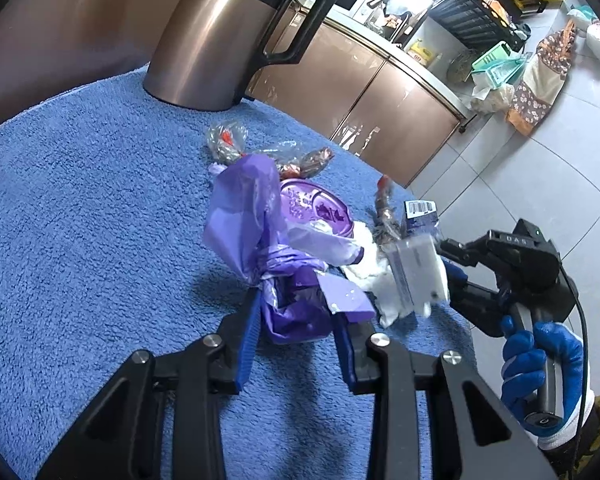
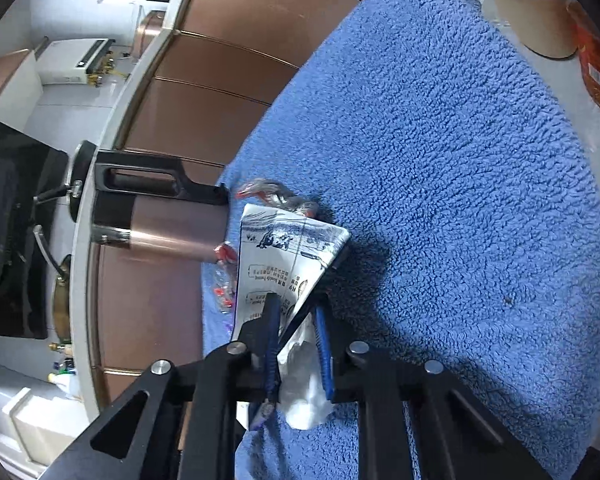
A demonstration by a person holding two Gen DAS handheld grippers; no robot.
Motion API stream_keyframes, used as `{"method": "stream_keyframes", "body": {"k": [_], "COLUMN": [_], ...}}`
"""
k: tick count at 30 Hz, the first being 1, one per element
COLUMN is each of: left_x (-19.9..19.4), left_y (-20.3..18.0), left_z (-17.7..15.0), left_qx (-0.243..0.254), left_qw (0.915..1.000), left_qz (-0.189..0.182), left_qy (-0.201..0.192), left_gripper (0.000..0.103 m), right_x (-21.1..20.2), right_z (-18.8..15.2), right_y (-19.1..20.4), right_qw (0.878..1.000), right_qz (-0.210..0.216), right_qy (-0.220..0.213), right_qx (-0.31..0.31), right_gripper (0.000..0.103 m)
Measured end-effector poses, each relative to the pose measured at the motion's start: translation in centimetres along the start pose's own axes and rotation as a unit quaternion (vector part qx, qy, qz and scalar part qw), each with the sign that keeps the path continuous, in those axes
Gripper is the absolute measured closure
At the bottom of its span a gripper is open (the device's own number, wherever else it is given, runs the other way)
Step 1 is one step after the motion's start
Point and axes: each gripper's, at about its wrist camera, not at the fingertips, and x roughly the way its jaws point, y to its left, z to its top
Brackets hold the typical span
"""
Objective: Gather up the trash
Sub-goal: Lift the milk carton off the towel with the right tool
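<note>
On the blue towel point(image 1: 80, 200) lies a pile of trash. My left gripper point(image 1: 296, 308) is shut on a crumpled purple plastic bag point(image 1: 252, 216), whose loose end stands up above the pads. Behind the bag lie a purple round lid point(image 1: 316, 208), clear wrappers with red bits point(image 1: 226, 140) and a blue packet with a barcode point(image 1: 420, 212). My right gripper point(image 1: 444, 264), held by a blue-gloved hand point(image 1: 540, 352), comes in from the right. In the right wrist view that gripper point(image 2: 296, 306) is shut on a white printed packet point(image 2: 284, 248) and white tissue point(image 2: 304, 392).
A copper-coloured kettle point(image 1: 228, 32) with a black handle stands at the towel's far edge, also in the right wrist view point(image 2: 160, 236). Brown cabinets point(image 1: 380, 88) run behind it. A beige tub point(image 2: 532, 12) and an oil bottle point(image 2: 596, 68) stand beyond the towel point(image 2: 460, 160).
</note>
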Motion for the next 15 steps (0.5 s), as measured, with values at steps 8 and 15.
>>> {"method": "stream_keyframes", "body": {"k": [8, 15], "left_x": [-1.7, -3.9], "left_y": [-0.2, -1.5], "left_z": [-1.0, -1.6], "left_qx": [-0.004, -0.001], "left_qw": [1.0000, 0.9999], "left_qz": [0.003, 0.012], "left_qy": [0.003, -0.002], "left_gripper": [0.074, 0.074], "right_x": [-3.1, -4.4], "right_z": [-0.6, -1.7], "right_y": [0.1, -0.5], "right_qw": [0.998, 0.996], "right_qz": [0.052, 0.090], "right_qy": [0.000, 0.013], "right_qx": [-0.021, -0.007], "right_gripper": [0.093, 0.093]}}
